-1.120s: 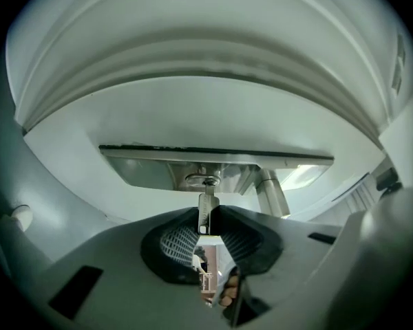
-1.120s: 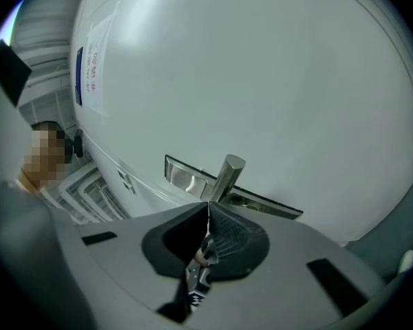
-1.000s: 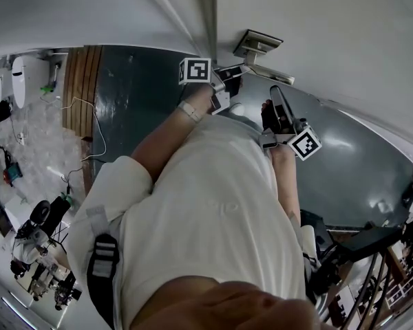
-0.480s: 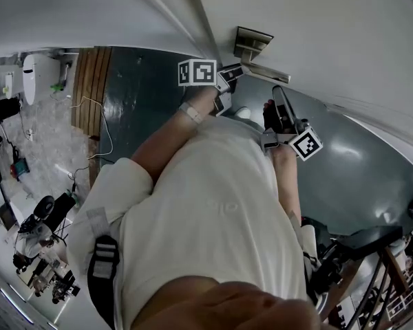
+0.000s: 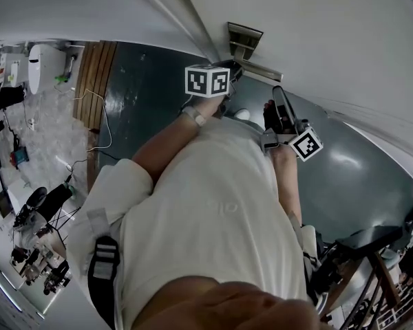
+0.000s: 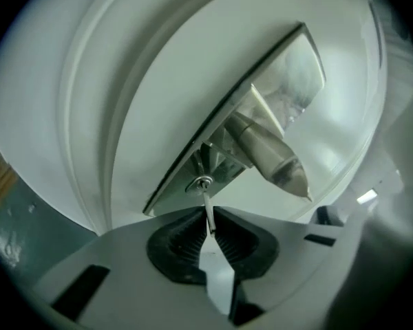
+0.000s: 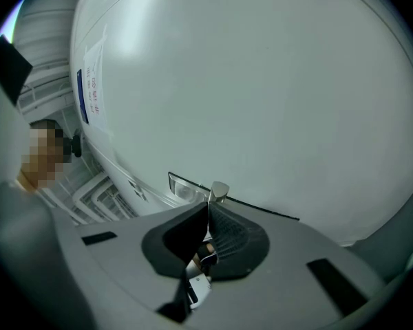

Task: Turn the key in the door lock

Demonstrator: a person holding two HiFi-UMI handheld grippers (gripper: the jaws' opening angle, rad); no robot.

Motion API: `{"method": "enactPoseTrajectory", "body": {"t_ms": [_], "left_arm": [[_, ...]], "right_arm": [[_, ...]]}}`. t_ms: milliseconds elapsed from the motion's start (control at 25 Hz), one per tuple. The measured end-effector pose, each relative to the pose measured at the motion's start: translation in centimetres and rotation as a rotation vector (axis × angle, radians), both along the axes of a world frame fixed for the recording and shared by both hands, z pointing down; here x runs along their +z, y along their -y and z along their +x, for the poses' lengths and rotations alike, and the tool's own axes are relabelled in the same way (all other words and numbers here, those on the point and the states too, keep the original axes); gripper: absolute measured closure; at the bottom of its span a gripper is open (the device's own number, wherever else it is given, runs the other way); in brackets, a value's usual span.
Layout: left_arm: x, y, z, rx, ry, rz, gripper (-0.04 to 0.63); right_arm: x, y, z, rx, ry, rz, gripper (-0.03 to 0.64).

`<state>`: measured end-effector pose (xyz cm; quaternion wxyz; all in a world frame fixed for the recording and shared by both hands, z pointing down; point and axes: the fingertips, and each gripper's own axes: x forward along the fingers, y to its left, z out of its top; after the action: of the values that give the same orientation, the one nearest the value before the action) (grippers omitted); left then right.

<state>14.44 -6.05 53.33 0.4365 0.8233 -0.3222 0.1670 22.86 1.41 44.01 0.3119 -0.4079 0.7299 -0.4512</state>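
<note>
A silver lock plate (image 6: 261, 115) with a lever handle (image 6: 272, 153) sits on the white door (image 6: 110, 102). A thin key (image 6: 208, 208) sticks out of the keyhole (image 6: 201, 183) below the handle. My left gripper (image 6: 210, 220) has just been closing and its black pads now pinch the key's outer end. In the head view the left gripper (image 5: 231, 67) reaches to the lock plate (image 5: 244, 36), its marker cube (image 5: 208, 81) facing up. My right gripper (image 5: 276, 93) hangs to the right of the handle, shut and empty; in its own view the pads (image 7: 224, 232) meet below the handle's tip (image 7: 219, 189).
The door frame (image 5: 193, 19) runs just left of the lock. Below lies a dark grey floor (image 5: 138, 108) with a wooden strip (image 5: 95, 74) and a loose cable (image 5: 100, 133). Equipment (image 5: 34, 218) crowds the far left. My white shirt (image 5: 213, 212) hides the space beneath my hands.
The left gripper has rolled at the lock, so its marker cube shows another face, and its jaws have closed on the key. The right gripper has barely moved.
</note>
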Motion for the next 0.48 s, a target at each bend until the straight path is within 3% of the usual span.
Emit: {"method": "enactPoseTrajectory", "body": {"t_ms": [80,480], "left_arm": [[0.0,0.4,-0.3,-0.016,0.079,0.057,0.561],[-0.3,0.2,-0.2,-0.048,0.323,0.213,0.56]], "right_arm": [[0.2,0.0,0.3,-0.011,0.004,0.003,0.592],[0.4,-0.6,2.1,-0.041,0.014,0.001,0.592]]}}
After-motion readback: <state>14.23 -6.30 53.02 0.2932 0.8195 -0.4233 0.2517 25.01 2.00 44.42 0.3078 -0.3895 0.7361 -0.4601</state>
